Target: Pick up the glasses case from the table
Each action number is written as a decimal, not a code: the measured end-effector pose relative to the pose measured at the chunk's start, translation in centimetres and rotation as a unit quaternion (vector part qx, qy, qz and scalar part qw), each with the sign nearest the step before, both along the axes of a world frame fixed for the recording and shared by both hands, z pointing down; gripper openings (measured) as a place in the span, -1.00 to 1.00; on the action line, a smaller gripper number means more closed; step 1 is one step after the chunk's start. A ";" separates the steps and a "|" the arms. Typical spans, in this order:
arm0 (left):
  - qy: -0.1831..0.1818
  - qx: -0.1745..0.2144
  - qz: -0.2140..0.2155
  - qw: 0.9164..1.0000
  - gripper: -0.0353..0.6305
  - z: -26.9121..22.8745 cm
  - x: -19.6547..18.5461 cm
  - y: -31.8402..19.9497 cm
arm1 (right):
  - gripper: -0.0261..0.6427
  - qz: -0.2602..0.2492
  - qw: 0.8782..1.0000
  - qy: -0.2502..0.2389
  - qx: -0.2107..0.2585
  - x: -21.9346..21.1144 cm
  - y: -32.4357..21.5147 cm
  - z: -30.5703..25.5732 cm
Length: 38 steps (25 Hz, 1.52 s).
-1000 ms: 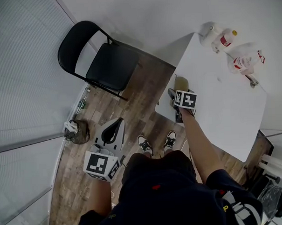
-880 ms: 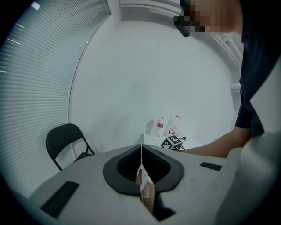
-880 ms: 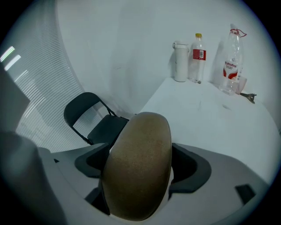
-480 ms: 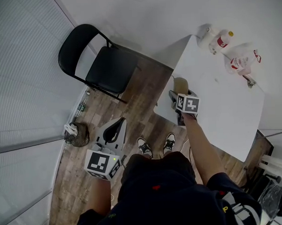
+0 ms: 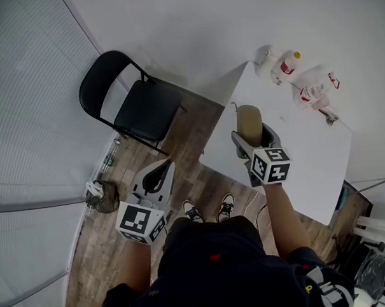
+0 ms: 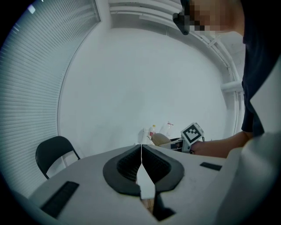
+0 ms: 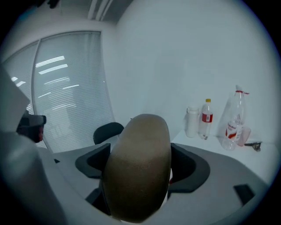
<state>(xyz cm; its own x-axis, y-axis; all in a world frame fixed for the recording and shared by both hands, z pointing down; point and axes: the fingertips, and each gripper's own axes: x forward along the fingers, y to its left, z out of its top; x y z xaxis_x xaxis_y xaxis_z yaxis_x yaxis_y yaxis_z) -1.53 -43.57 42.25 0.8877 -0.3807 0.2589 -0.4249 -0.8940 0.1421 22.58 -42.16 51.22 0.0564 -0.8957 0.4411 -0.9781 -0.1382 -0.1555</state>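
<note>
The glasses case (image 5: 249, 124) is a tan, rounded oblong. My right gripper (image 5: 250, 139) is shut on it and holds it in the air above the near left part of the white table (image 5: 307, 151). In the right gripper view the case (image 7: 139, 165) fills the space between the dark jaw pads and hides the fingertips. My left gripper (image 5: 155, 178) hangs low at the person's left side over the wood floor, away from the table. Its jaws meet with nothing between them (image 6: 141, 165).
At the table's far end stand a white container (image 5: 265, 56), a red-labelled bottle (image 5: 285, 64) and a clear bottle lying by a small metal tool (image 5: 327, 117). A black folding chair (image 5: 139, 101) stands left of the table. A small bin (image 5: 97, 195) sits by the blinds.
My right gripper has risen from the table's near edge with the glasses case in it, moving up and slightly away. The left gripper has stayed put.
</note>
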 end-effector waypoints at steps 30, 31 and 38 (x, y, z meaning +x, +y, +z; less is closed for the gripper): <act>0.061 0.084 0.018 0.994 -0.82 -10.3 6.4 4.3 | 0.35 -0.046 0.974 0.081 0.205 -0.7 11.8 -20.4; 0.062 0.084 0.019 0.994 -0.82 -10.2 6.3 4.3 | 0.35 -0.046 0.974 0.081 0.205 -0.8 11.8 -20.4; 0.064 0.081 0.018 0.995 -0.82 -10.2 6.0 4.7 | 0.35 -0.049 0.974 0.085 0.205 -1.3 12.1 -20.7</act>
<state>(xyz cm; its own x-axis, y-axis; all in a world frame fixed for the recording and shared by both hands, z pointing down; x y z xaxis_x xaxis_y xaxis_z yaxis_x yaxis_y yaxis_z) 4.46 -38.87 32.02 0.9234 -0.3751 0.0817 -0.3794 -0.9241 0.0455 21.24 -30.06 30.49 0.0025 -0.9993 0.0371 -0.9999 -0.0030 -0.0121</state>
